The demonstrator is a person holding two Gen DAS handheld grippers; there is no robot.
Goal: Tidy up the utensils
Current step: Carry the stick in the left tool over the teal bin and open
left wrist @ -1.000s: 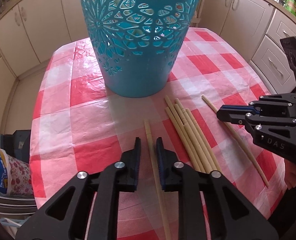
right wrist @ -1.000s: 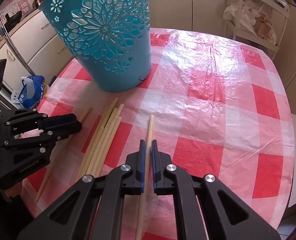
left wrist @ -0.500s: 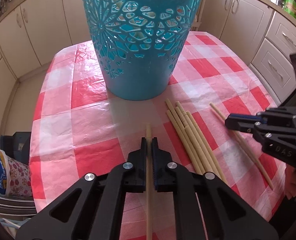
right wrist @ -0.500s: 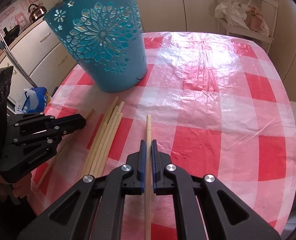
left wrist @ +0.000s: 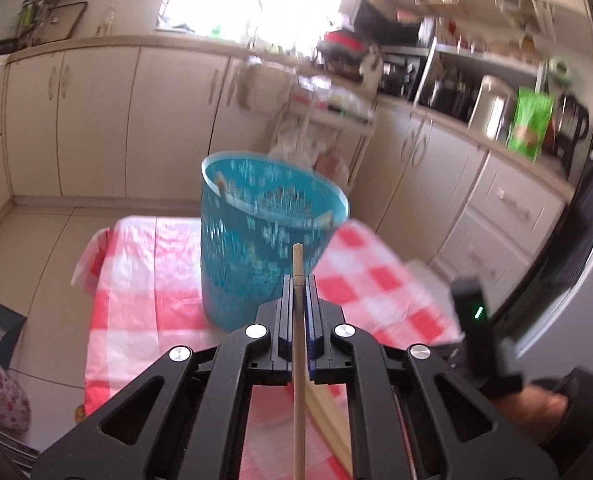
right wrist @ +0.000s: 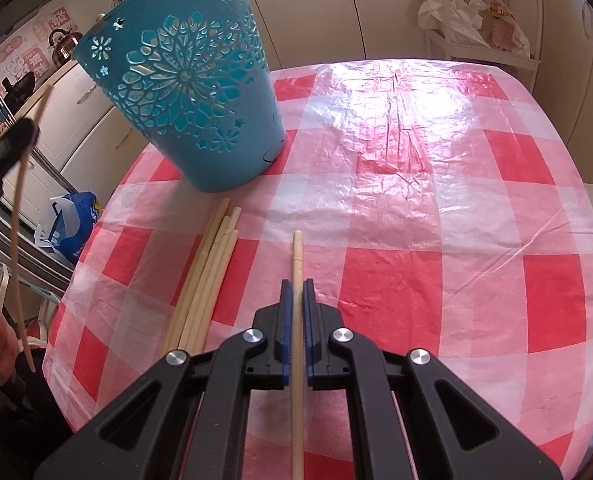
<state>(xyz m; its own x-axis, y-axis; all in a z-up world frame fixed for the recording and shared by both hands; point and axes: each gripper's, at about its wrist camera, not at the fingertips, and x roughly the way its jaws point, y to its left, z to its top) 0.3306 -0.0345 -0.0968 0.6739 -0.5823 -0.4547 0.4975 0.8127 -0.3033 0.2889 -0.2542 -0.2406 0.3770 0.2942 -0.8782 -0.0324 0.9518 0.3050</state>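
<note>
A teal cut-out basket [left wrist: 256,248] [right wrist: 200,104] stands on the red-checked tablecloth [right wrist: 436,208]. My left gripper [left wrist: 298,280] is shut on a wooden chopstick [left wrist: 297,264] and holds it raised, level with the basket's rim; it shows blurred at the left edge of the right wrist view [right wrist: 4,152]. My right gripper [right wrist: 294,285] is shut on another chopstick [right wrist: 297,248] low over the cloth. Several loose chopsticks [right wrist: 208,272] lie in a bundle left of it. Chopsticks lean inside the basket [left wrist: 224,192].
Cream kitchen cabinets [left wrist: 96,120] and a cluttered counter [left wrist: 476,96] surround the table. A blue bag [right wrist: 72,224] sits on the floor past the table's left edge. A white rack with plastic bags [right wrist: 480,16] stands behind the table.
My left gripper has lifted its chopstick off the cloth and tilted up toward the basket's rim. My right gripper has risen a little with its chopstick.
</note>
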